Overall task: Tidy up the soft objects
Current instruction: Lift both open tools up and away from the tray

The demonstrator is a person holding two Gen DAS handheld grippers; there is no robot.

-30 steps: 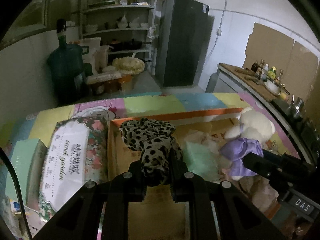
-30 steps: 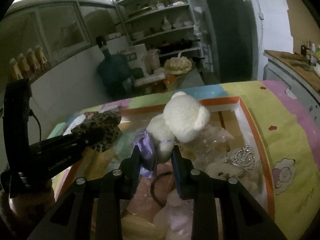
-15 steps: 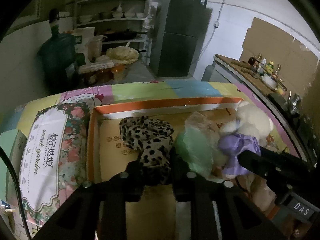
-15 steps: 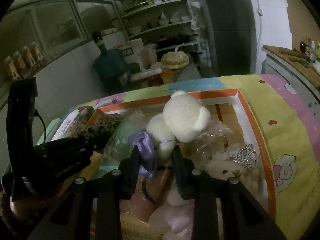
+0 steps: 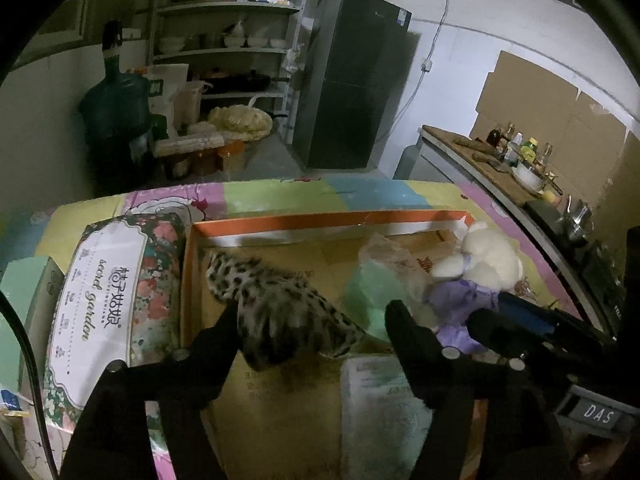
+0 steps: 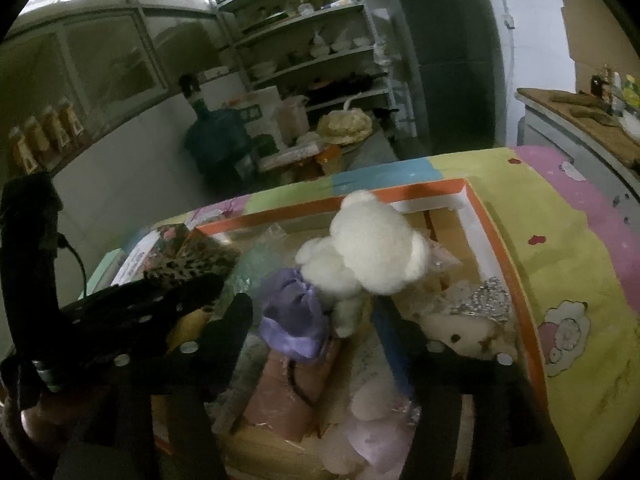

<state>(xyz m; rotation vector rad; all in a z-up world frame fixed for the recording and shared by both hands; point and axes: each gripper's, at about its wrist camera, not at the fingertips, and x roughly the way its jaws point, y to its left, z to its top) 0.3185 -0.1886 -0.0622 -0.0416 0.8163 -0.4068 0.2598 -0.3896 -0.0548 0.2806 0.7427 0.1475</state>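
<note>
A leopard-print cloth (image 5: pixel 272 304) lies blurred on the floor of the orange-rimmed cardboard box (image 5: pixel 320 220). It sits between the fingers of my left gripper (image 5: pixel 314 316), whose jaws are opening and stand wide without pressing it. A white teddy bear (image 6: pixel 372 248) with a purple bow (image 6: pixel 292 320) rests in the box (image 6: pixel 492 232). My right gripper (image 6: pixel 312 312) straddles it, jaws opening and clear of the plush. The bear (image 5: pixel 484 260) also shows at the right of the left wrist view.
A floral tissue pack (image 5: pixel 104 300) and a green box (image 5: pixel 24 292) lie left of the box. Inside it are a green bagged item (image 5: pixel 372 292), a wipes pack (image 5: pixel 380 392), a silver tiara (image 6: pixel 484 300) and a small plush (image 6: pixel 472 332). A patterned cloth (image 6: pixel 560 240) covers the table.
Both grippers have opened wide. The leopard cloth has dropped from the left jaws onto the box floor, and the right jaws have let go of the bear's bow.
</note>
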